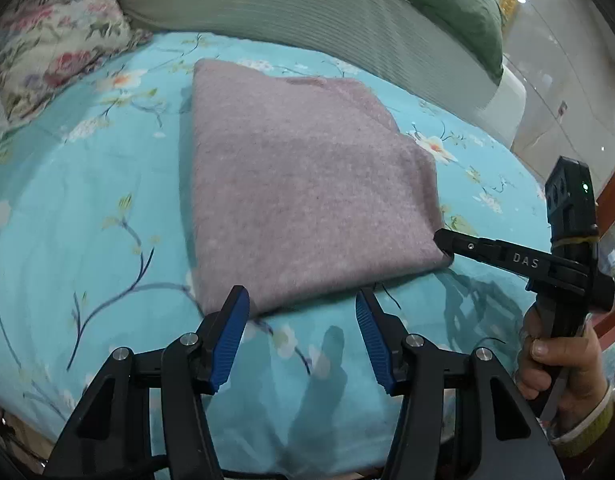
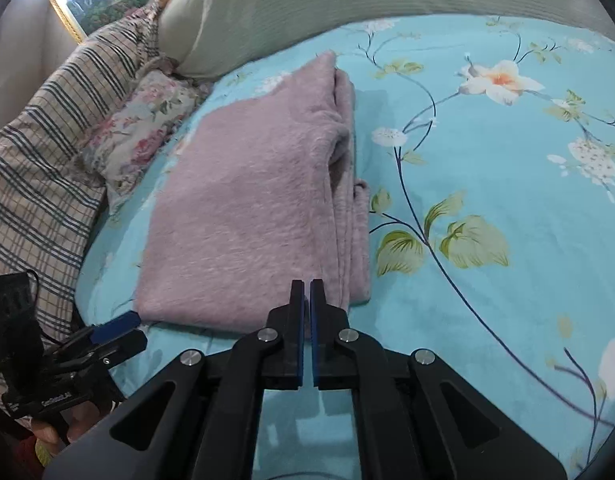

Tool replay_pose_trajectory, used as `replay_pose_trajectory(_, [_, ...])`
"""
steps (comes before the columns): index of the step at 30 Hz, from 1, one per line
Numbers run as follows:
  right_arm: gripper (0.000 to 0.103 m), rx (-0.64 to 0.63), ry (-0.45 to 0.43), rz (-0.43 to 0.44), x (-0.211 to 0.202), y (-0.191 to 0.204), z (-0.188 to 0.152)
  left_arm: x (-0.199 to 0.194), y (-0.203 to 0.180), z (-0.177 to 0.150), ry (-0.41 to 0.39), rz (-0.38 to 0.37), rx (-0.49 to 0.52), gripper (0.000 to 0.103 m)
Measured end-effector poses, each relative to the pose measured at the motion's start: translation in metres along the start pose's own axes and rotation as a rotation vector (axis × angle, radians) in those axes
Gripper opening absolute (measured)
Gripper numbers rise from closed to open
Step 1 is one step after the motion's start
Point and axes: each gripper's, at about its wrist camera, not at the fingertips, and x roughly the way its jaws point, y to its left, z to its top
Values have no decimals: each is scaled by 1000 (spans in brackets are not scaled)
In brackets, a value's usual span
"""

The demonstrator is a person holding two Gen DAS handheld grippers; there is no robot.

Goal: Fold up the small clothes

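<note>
A pink fuzzy garment (image 1: 299, 184) lies folded into a rectangle on the teal floral bed sheet (image 1: 87, 208). My left gripper (image 1: 301, 304) stands open just short of the garment's near edge, and no cloth is between its blue pads. My right gripper (image 1: 443, 240) comes in from the right, held by a hand (image 1: 559, 364). It is shut, with its tip against the garment's near right corner. In the right wrist view the shut right gripper (image 2: 306, 284) points at the near edge of the garment (image 2: 243, 208), whose stacked layers show along its right side. The left gripper (image 2: 121, 330) sits at the garment's near left corner.
A floral pillow (image 1: 55, 52) and green bedding (image 1: 307, 12) lie behind the garment. A plaid blanket (image 2: 47, 140) bunches along the left in the right wrist view. The bed's rounded edge (image 1: 507, 108) drops to a glossy floor on the right. Open sheet (image 2: 487, 160) spreads right of the garment.
</note>
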Motion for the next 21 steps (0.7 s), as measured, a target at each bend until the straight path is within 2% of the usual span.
replay_pose_trajectory(5, [5,-9,-40,2,-21,3,-8,-24,-2,-8,-37,63,-24,57])
replay_pose_trajectory(7, [16,-3,-51,-1,-27,3,-12,-33,0,-10,-51,100,-42,62])
replay_pose_trajectory(9, [49,-8,-84,-35,-37,5,-21,-41,4,-13,-61,137,-57,65])
replay_pose_trajectory(11, [52,-24,-111,-57,-45,8,-27,-46,7,-15,-64,171,-63,74])
replay_pose_trajectory(12, [53,-32,-113,-69,-49,10,-31,-48,8,-17,-67,188,-68,84])
replay_pose_trajectory(13, [53,-34,-111,-72,-51,10,-33,-49,8,-18,-69,201,-69,88])
replay_pose_trajectory(17, [77,-39,-102,-89,-57,11,-44,-49,6,-22,-61,255,-33,88])
replay_pose_trajectory(21, [82,-49,-82,-124,-55,12,-50,-44,6,-27,-36,263,-33,88])
